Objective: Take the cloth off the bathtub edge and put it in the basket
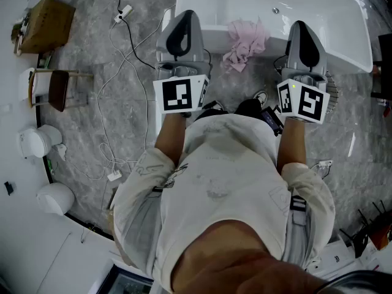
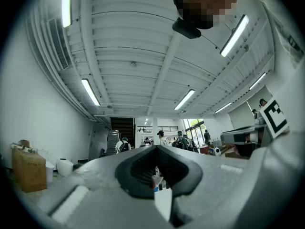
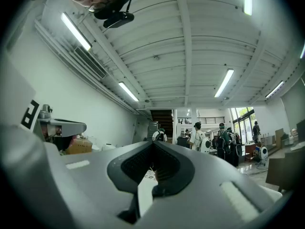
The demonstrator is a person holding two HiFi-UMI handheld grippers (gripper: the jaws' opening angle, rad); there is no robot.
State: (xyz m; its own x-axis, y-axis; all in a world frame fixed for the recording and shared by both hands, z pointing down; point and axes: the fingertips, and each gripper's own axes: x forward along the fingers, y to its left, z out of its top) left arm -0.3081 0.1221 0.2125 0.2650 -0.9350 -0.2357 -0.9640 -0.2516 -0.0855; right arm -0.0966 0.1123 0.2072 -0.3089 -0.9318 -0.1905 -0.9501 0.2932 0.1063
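While the crumpled pink cloth [image 1: 247, 40] drapes over the white bathtub's [image 1: 343, 38] near edge, the left tongs [image 1: 184, 23] and right tongs [image 1: 303, 32] stand closed and empty; one should open wide, dip, and pinch a thick fold.

The cloth [image 1: 246, 41] I am after is pale pink and crumpled into a loose, wrinkled bunch. It hangs over the near edge of the white bathtub [image 1: 324, 17]. Its upper part is heaped on the rim and a twisted tail droops down the tub's outer wall. It lies free, a little left of the middle of that edge as I look down.
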